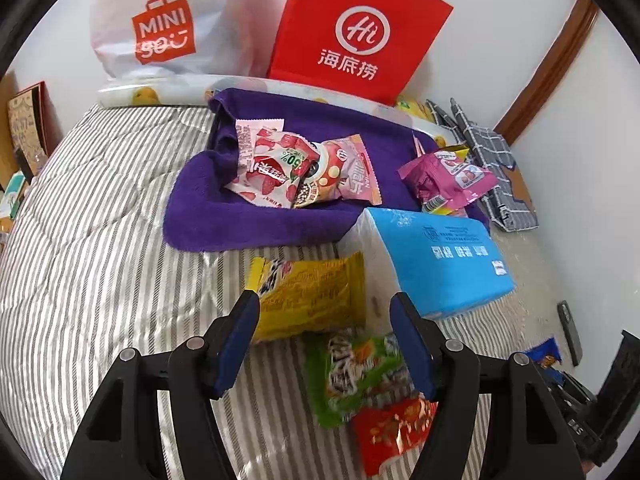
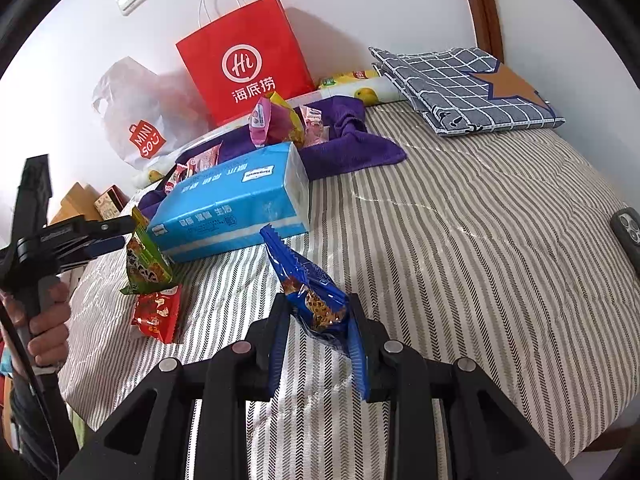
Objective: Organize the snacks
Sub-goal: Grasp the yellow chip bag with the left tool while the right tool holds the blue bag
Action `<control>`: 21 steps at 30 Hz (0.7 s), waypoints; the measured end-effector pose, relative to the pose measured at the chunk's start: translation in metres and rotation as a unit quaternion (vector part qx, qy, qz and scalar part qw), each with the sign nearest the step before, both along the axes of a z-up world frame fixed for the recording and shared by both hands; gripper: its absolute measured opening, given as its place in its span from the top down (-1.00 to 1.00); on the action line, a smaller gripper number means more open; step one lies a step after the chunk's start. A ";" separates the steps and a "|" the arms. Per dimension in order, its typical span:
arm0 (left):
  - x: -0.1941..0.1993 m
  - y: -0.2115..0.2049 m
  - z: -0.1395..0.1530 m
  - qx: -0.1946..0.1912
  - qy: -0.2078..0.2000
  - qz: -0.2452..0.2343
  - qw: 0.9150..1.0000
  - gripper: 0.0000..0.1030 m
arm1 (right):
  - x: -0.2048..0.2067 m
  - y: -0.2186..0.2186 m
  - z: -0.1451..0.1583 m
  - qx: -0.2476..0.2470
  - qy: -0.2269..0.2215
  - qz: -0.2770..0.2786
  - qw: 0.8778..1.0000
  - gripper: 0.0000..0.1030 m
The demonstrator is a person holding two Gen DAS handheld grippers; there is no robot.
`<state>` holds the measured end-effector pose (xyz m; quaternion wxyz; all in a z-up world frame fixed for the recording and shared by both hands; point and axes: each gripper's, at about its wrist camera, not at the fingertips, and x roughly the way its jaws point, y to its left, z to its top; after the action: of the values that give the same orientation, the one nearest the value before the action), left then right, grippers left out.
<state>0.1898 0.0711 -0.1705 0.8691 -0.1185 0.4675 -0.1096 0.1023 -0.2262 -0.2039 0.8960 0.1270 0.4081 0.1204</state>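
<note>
My right gripper (image 2: 318,304) is shut on a blue snack packet (image 2: 312,292) and holds it above the striped bedcover (image 2: 460,240). My left gripper (image 1: 326,300) stands open over a yellow packet (image 1: 308,300). A green packet (image 1: 360,376) lies lower between its fingers, close to the right pad and well apart from the left one. A red packet (image 1: 396,432) lies just under the green one. On a purple towel (image 1: 224,216) sit several pink and red snack packets (image 1: 304,168) and a magenta packet (image 1: 444,180).
A blue tissue pack (image 1: 440,264) lies beside the towel. A red paper bag (image 1: 356,28) and a white plastic bag (image 1: 164,28) stand against the wall. Folded checked cloth (image 2: 460,88) is at the back right; a phone (image 2: 628,232) lies near the bed's right edge.
</note>
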 end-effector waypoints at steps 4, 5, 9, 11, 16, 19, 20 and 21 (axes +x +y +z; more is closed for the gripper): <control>0.013 -0.008 -0.009 0.024 0.009 0.004 1.000 -0.31 | 0.002 -0.002 -0.001 0.001 -0.001 0.001 1.000 0.48; 0.017 -0.011 -0.013 0.037 0.013 0.006 0.999 -0.31 | 0.002 -0.002 -0.001 -0.001 -0.003 0.000 1.000 0.48; 0.024 -0.010 -0.027 0.045 0.027 0.011 0.999 -0.34 | 0.000 -0.002 0.000 0.005 -0.007 0.006 1.000 0.49; 0.025 -0.010 -0.031 0.043 0.028 0.012 0.999 -0.38 | 0.000 -0.001 0.000 0.003 -0.008 0.008 1.000 0.48; 0.023 -0.012 -0.030 0.057 0.015 0.013 0.998 -0.25 | 0.003 0.001 -0.002 -0.002 -0.005 0.008 1.000 0.48; 0.019 -0.006 -0.026 0.050 0.007 0.021 0.999 -0.06 | 0.001 0.001 -0.001 -0.004 -0.006 0.008 1.000 0.48; 0.017 -0.004 -0.024 0.043 0.005 0.022 0.999 -0.05 | 0.000 0.002 0.000 -0.004 -0.007 0.008 1.000 0.48; 0.015 -0.001 -0.022 0.036 0.002 0.024 0.999 -0.05 | -0.001 0.002 0.001 -0.005 -0.008 0.008 1.000 0.48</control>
<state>0.2051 0.0705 -0.1924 0.8741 -0.0983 0.4703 -0.0718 0.1017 -0.2241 -0.2031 0.8989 0.1184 0.4024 0.1268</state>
